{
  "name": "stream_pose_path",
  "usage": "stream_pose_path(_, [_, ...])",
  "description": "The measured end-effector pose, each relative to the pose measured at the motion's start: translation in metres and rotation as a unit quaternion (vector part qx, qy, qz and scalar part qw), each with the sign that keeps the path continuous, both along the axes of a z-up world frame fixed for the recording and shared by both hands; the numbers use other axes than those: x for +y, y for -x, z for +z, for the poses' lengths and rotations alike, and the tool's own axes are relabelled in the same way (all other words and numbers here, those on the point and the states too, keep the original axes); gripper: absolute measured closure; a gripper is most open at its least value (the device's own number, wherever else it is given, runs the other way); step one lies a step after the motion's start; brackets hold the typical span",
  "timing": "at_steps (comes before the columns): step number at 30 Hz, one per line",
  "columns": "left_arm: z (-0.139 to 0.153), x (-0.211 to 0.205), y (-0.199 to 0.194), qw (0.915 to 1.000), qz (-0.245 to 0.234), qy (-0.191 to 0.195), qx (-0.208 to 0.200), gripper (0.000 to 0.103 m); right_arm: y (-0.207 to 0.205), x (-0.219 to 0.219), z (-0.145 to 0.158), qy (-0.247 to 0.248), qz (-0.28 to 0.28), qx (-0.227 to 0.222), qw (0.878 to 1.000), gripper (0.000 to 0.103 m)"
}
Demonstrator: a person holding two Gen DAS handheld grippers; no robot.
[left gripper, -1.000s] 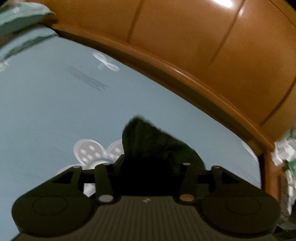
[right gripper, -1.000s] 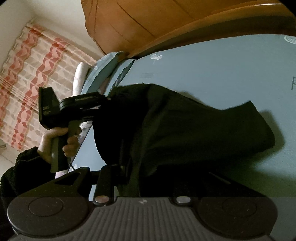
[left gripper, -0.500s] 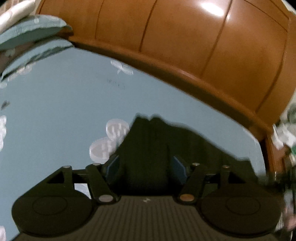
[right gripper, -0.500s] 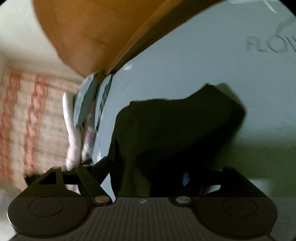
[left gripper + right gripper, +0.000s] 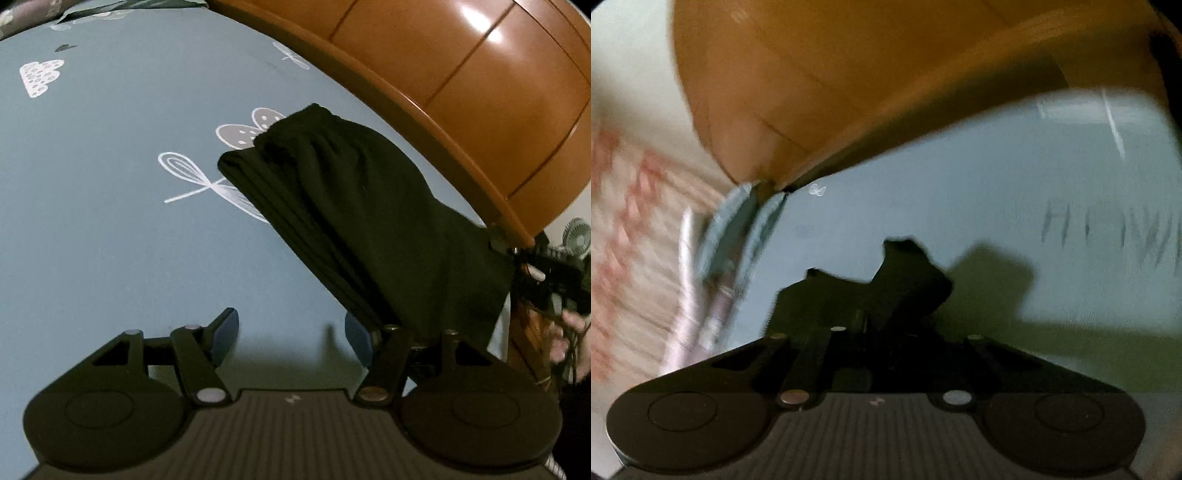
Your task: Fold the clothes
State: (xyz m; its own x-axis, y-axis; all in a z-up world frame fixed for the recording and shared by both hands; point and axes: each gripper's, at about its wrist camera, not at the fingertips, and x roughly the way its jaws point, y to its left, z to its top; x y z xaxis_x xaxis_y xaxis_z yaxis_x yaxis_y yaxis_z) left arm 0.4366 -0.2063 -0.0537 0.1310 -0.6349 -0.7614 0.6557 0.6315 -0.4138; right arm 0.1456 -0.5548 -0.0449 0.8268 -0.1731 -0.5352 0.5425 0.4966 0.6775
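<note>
While the left gripper [image 5: 291, 334] stands with its blue-padded jaws spread wide and nothing between them, the black knitted garment with a gathered elastic waistband [image 5: 354, 221] hangs in a slanted fold above the pale blue bedsheet printed with white dragonflies and dotted clouds [image 5: 110, 184]. Its waistband end points toward the middle of the bed; its other end runs down and to the right, where the right gripper [image 5: 517, 254] meets the cloth at the far corner, held by the person's hand [image 5: 569, 332]. One lower edge of the garment passes just beside, and partly behind, the left gripper's right finger; whether it touches the pad cannot be told.

From the right wrist view, which is blurred by motion, the right gripper's [image 5: 882, 314] jaws look drawn close together with dark cloth bunched between and ahead of them, so the garment appears to be carried from that corner alone. Several layers show at the garment's long edge, which suggests it lies doubled lengthwise.

Holding one corner high would let the weight of the cloth pull the layers straight before they are laid down. The glossy curved orange-brown wooden headboard [image 5: 480, 92] borders the sheet close behind the garment, so the cloth has room mainly toward the bare sheet at left.
</note>
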Motion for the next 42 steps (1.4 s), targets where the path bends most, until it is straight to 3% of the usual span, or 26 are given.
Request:
stream_pose_path(3, [0.004, -0.003, -0.004, 1.0, -0.006, 0.006, -0.005, 0.039, -0.013, 0.001, -0.004, 0.048, 0.022, 0.066, 0.996, 0.091])
stream_pose_path(5, [0.005, -0.006, -0.006, 0.9999, -0.006, 0.003, -0.009, 0.039, -0.014, 0.0, -0.008, 0.036, 0.019, 0.087, 0.995, 0.078])
stream_pose_path(9, [0.013, -0.004, -0.006, 0.9996, -0.011, -0.005, -0.026, 0.039, -0.004, 0.012, 0.015, 0.084, 0.011, 0.111, 0.99, 0.053])
stream_pose_path(12, [0.021, -0.01, -0.009, 0.9985, -0.018, -0.013, -0.051, 0.039, -0.003, 0.024, 0.036, 0.131, 0.016, 0.125, 0.983, 0.048])
stream_pose_path(14, [0.03, -0.022, -0.013, 0.9969, -0.021, -0.016, -0.074, 0.039, -0.018, 0.042, 0.054, 0.186, 0.05, 0.122, 0.974, 0.037])
stream_pose_path(17, [0.046, -0.056, -0.02, 0.9921, -0.045, -0.002, -0.117, 0.039, -0.057, 0.069, 0.062, 0.242, 0.129, 0.114, 0.955, 0.034])
stream_pose_path(23, [0.042, -0.114, -0.032, 0.9867, -0.071, 0.017, -0.145, 0.039, -0.135, 0.112, 0.031, 0.313, 0.25, 0.138, 0.906, 0.034])
stream_pose_path(26, [0.019, -0.122, -0.037, 0.9865, -0.075, -0.025, -0.143, 0.039, -0.148, 0.123, 0.014, 0.326, 0.264, 0.158, 0.894, 0.028])
stream_pose_path(27, [0.008, -0.123, -0.039, 0.9866, -0.074, -0.05, -0.137, 0.039, -0.149, 0.124, 0.011, 0.326, 0.266, 0.157, 0.893, 0.026])
stream_pose_path(30, [-0.003, -0.112, -0.034, 0.9834, -0.084, -0.06, -0.15, 0.041, -0.14, 0.117, 0.017, 0.307, 0.261, 0.151, 0.903, 0.025])
stream_pose_path(33, [0.009, -0.102, -0.029, 0.9851, -0.069, -0.061, -0.145, 0.045, -0.119, 0.112, 0.032, 0.303, 0.251, 0.144, 0.908, 0.015])
stream_pose_path(37, [0.038, -0.097, -0.007, 0.9834, -0.091, -0.004, -0.157, 0.044, -0.09, 0.112, 0.043, 0.309, 0.231, 0.144, 0.911, 0.0])
stream_pose_path(40, [0.048, -0.101, 0.023, 0.9757, -0.146, 0.037, -0.158, 0.044, -0.071, 0.112, 0.042, 0.303, 0.226, 0.153, 0.913, 0.0])
stream_pose_path(42, [0.044, -0.103, 0.038, 0.9724, -0.18, 0.061, -0.135, 0.044, -0.061, 0.112, 0.039, 0.299, 0.228, 0.164, 0.912, 0.0])
